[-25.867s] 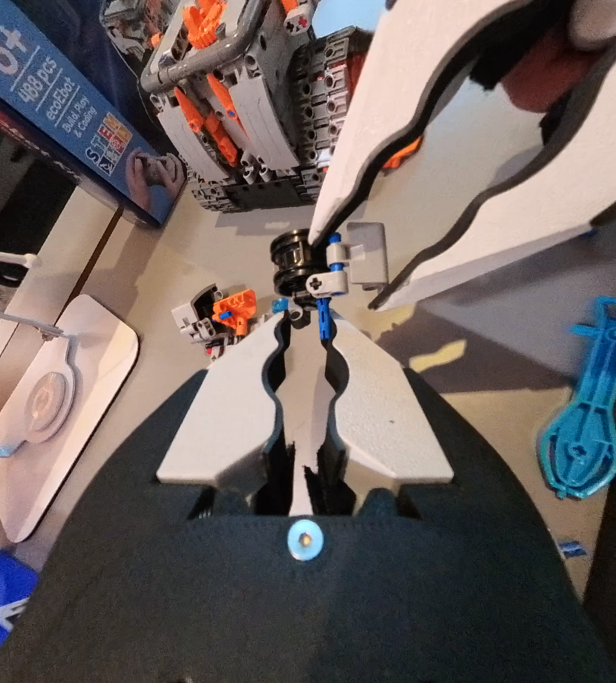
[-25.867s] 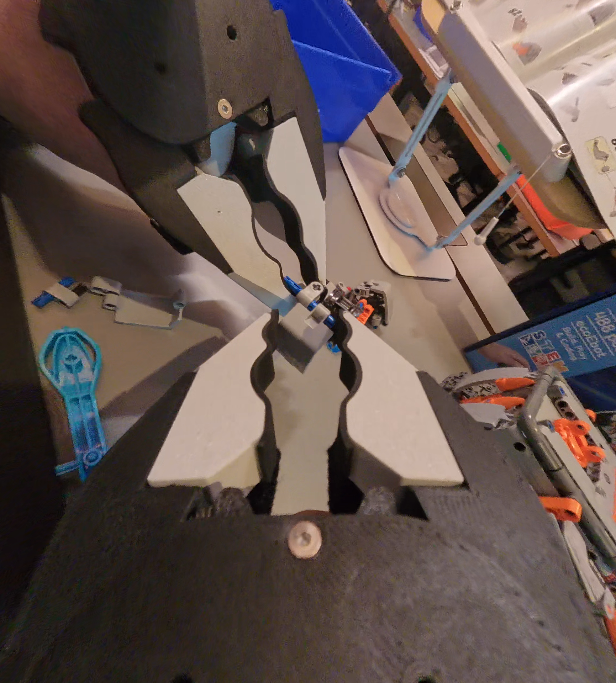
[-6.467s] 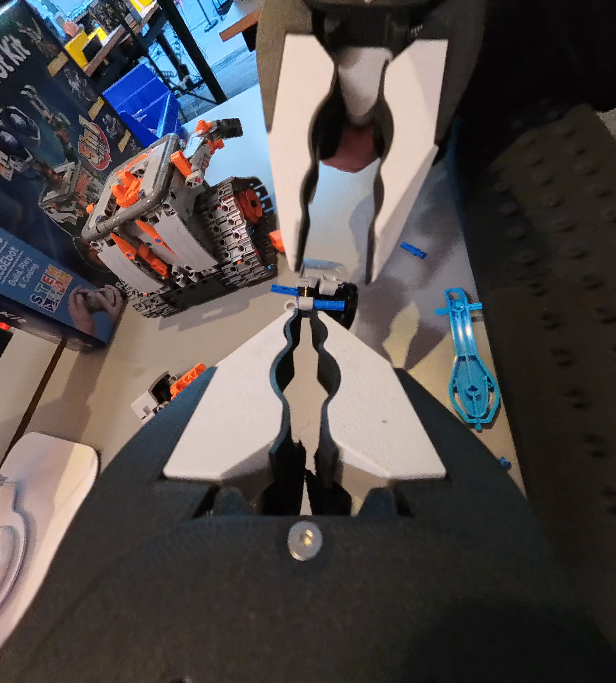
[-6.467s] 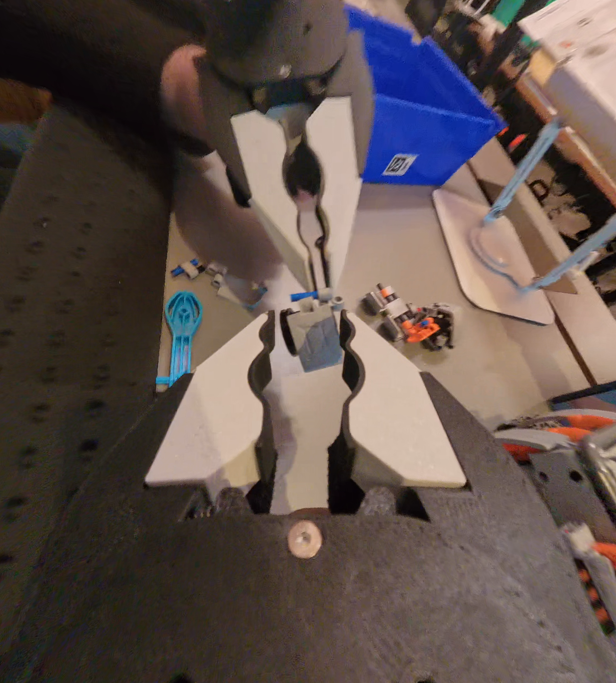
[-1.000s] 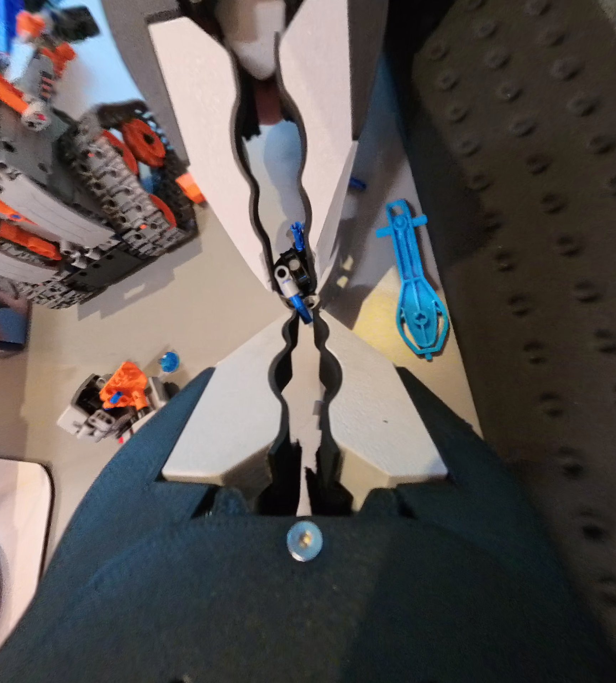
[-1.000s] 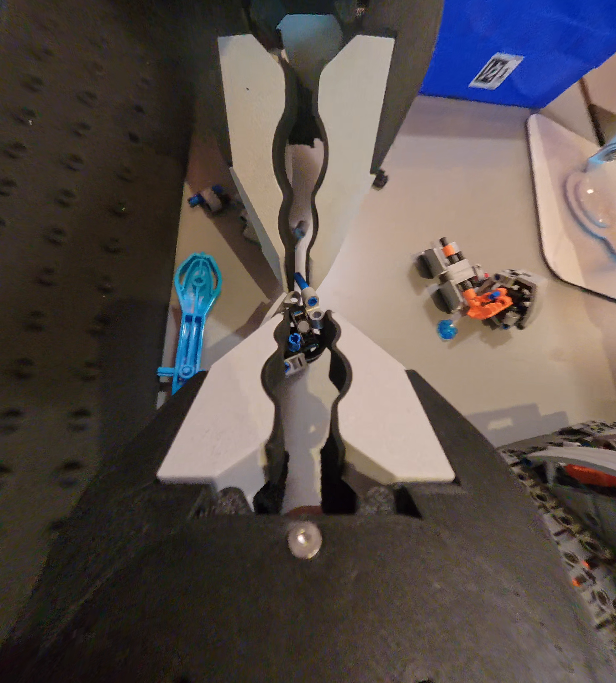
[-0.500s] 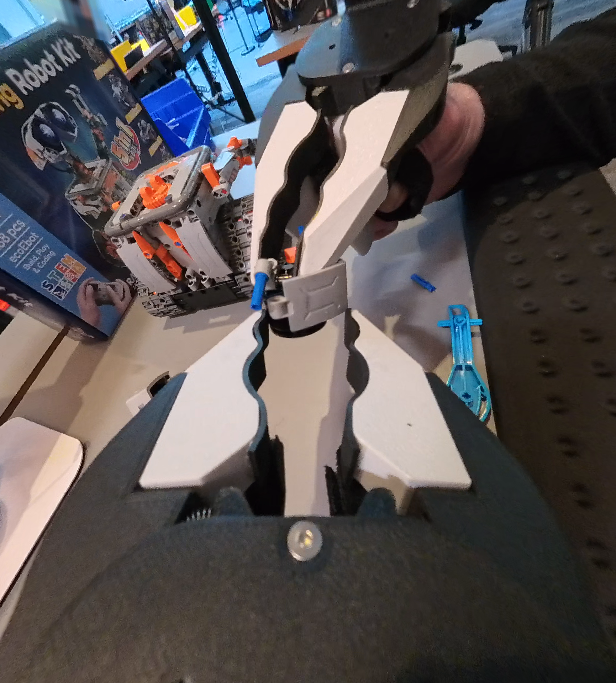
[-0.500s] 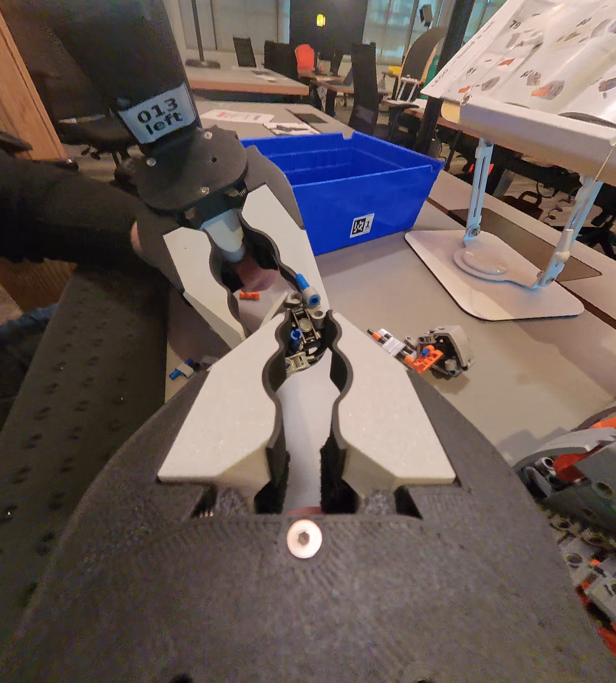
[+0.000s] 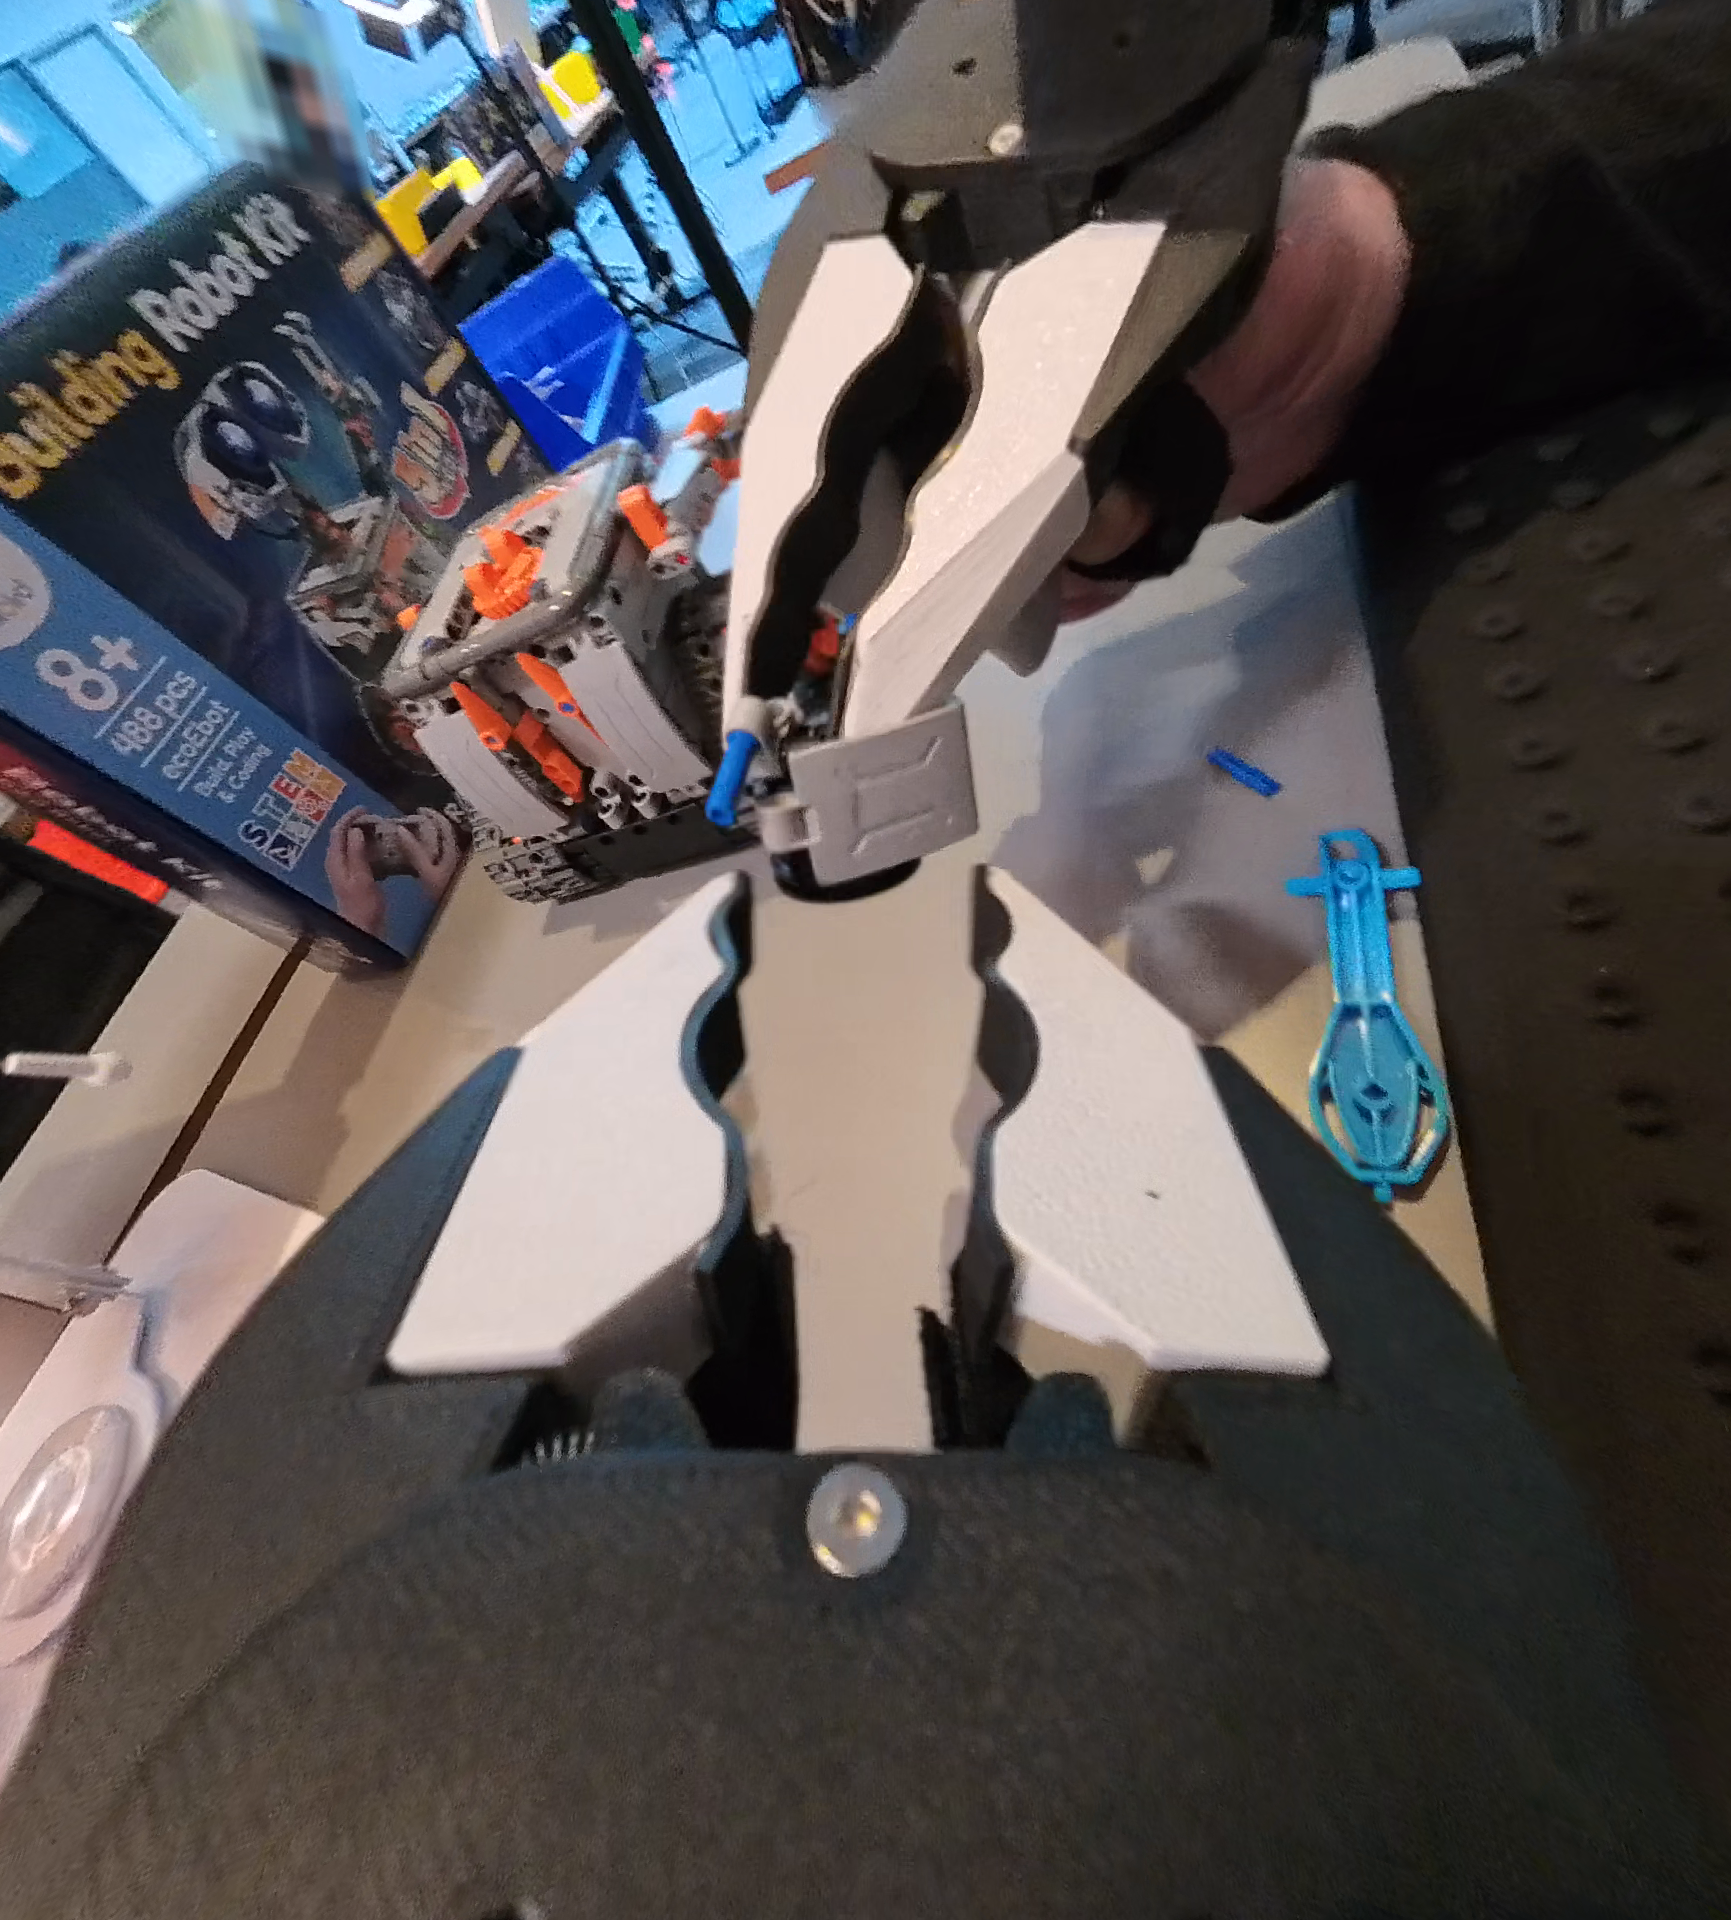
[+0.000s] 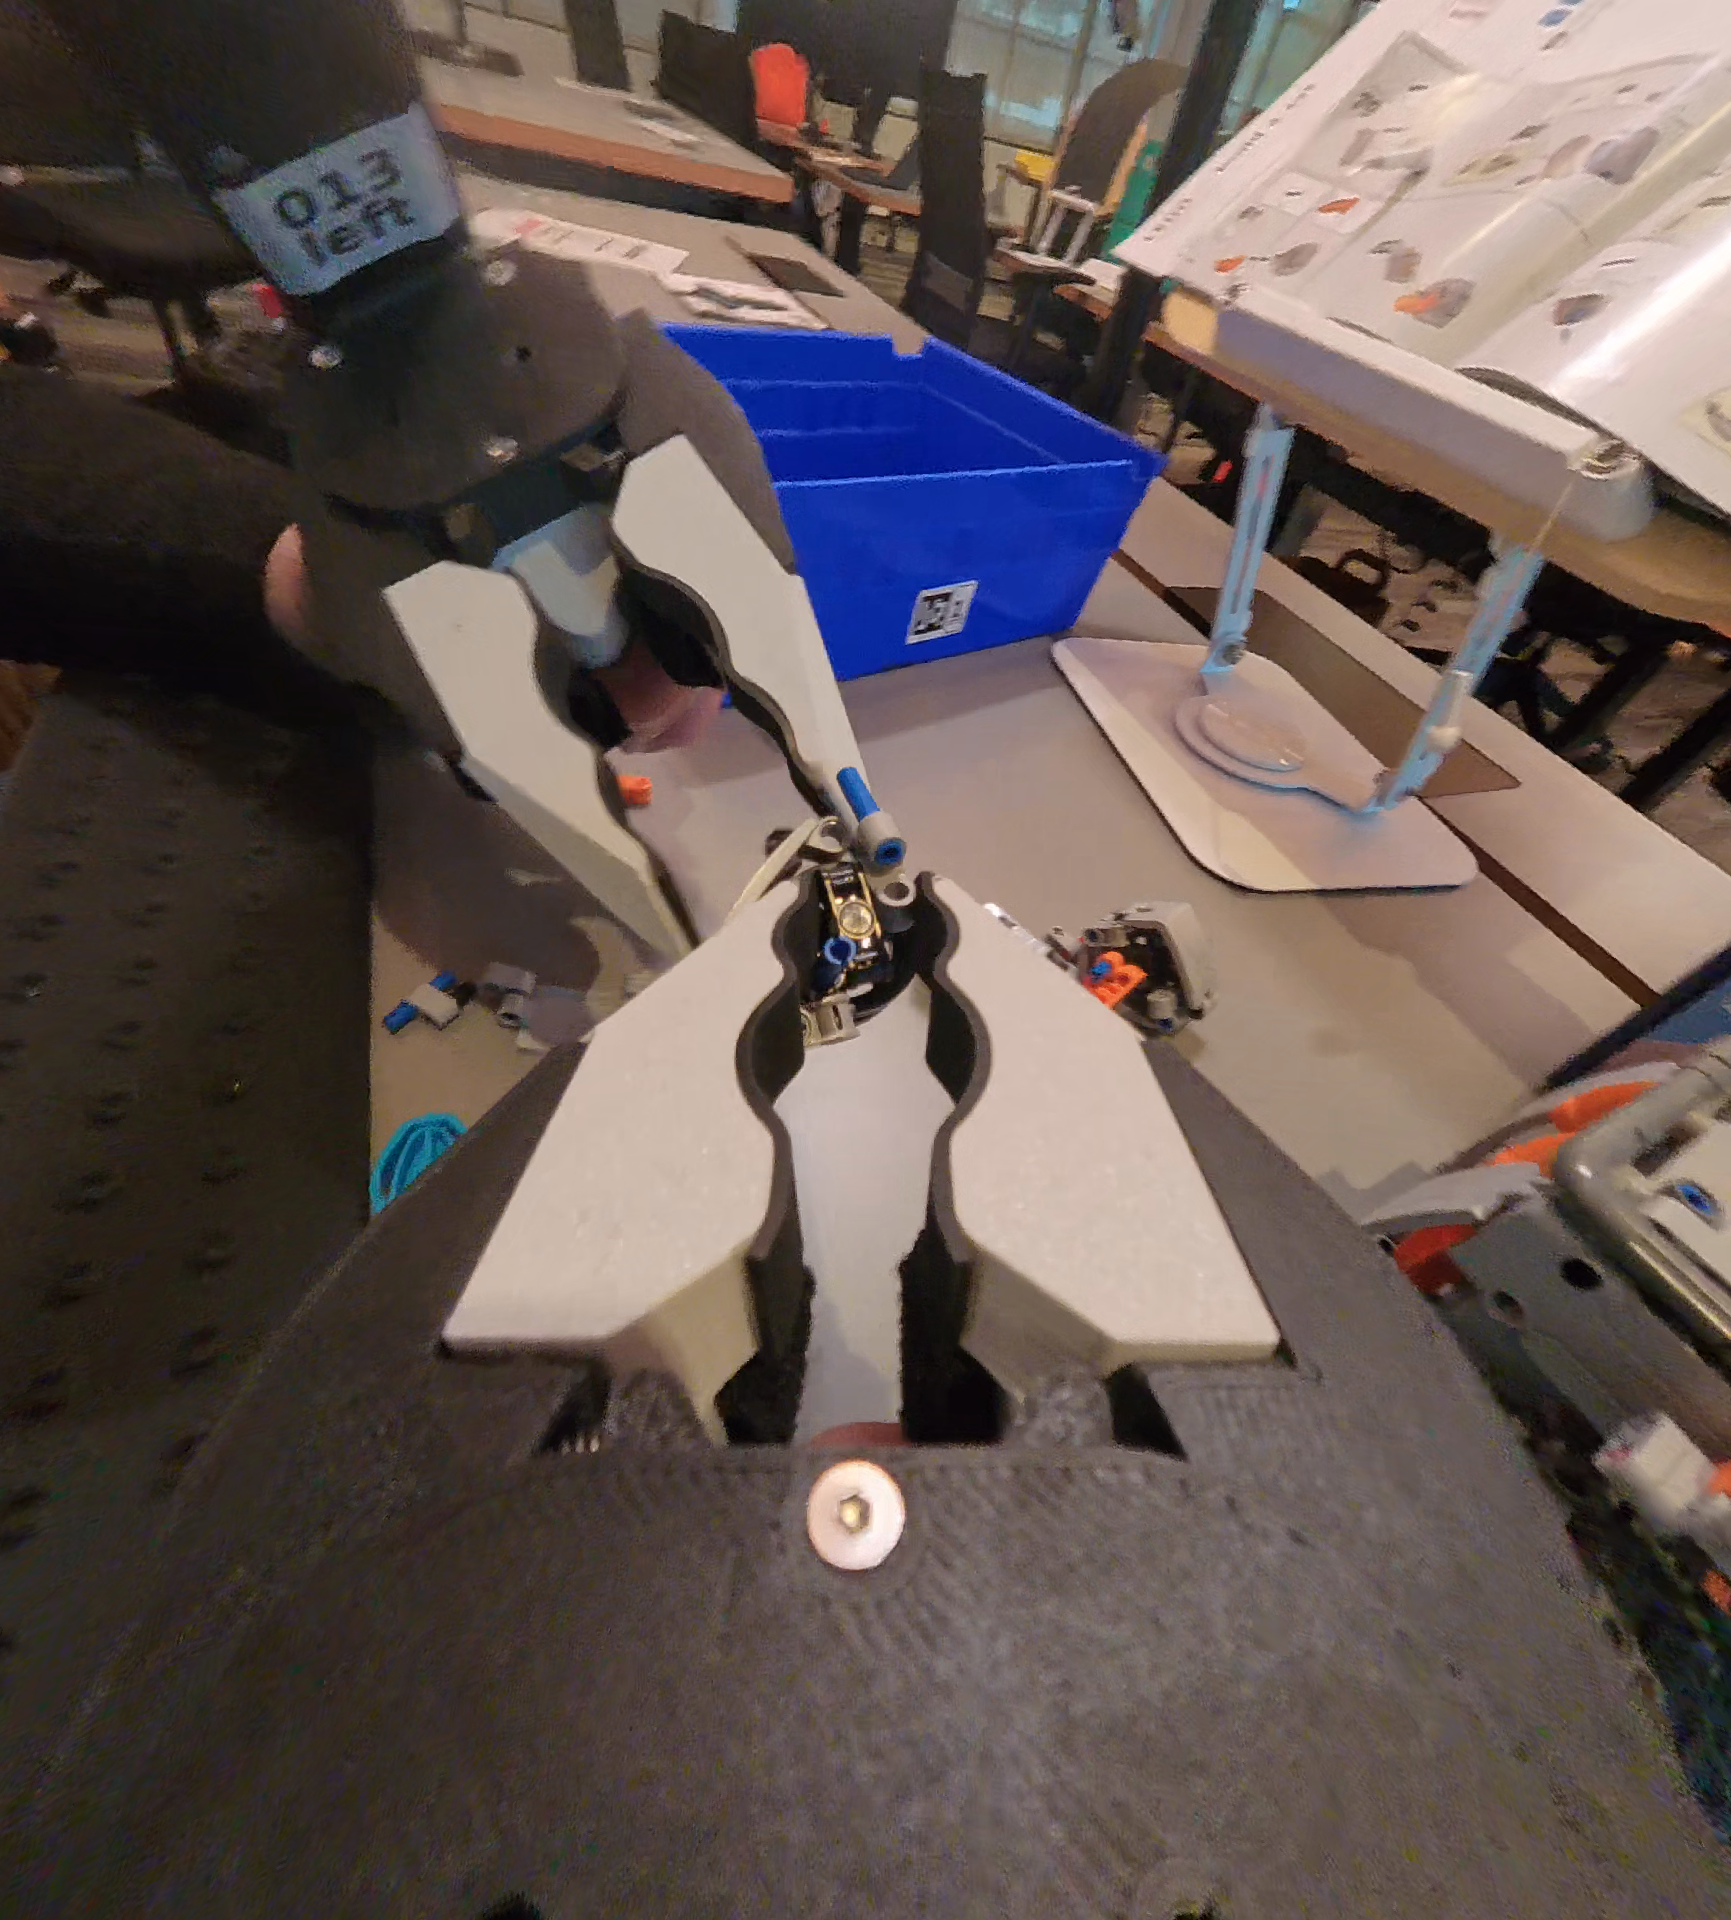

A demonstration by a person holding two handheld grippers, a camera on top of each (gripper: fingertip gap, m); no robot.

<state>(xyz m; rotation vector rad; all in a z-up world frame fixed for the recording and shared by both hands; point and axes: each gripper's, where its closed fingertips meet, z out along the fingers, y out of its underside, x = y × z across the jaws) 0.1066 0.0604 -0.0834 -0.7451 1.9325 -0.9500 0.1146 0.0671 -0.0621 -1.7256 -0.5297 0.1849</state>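
Right gripper [image 10: 856,940]: clamped on a small brick assembly [image 10: 845,951] of black, grey and blue parts, held between the fingertips above the grey table [image 10: 1308,997]. Seen from the left wrist view, same assembly [image 9: 866,800] with a grey plate facing outward and a blue pin sticking out to one side.

Left gripper [image 9: 856,894]: fingers spread apart, nothing between them, tips just short of the assembly. In the right wrist view, left gripper [image 10: 736,862] directly ahead of the right one, one fingertip touching or just beside a blue-and-grey pin at the top of the assembly; contact not certain.

Ahead and left of the left gripper: tracked brick robot [image 9: 549,665] beside a printed kit box [image 9: 165,499]. Right of it: light blue plastic tool [image 9: 1370,1039] flat on the table.

Ahead of the right gripper: blue bin [image 10: 944,499], white stand [image 10: 1266,800] carrying an instruction sheet, and a small grey-orange brick cluster [image 10: 1141,966] near the right fingertip.
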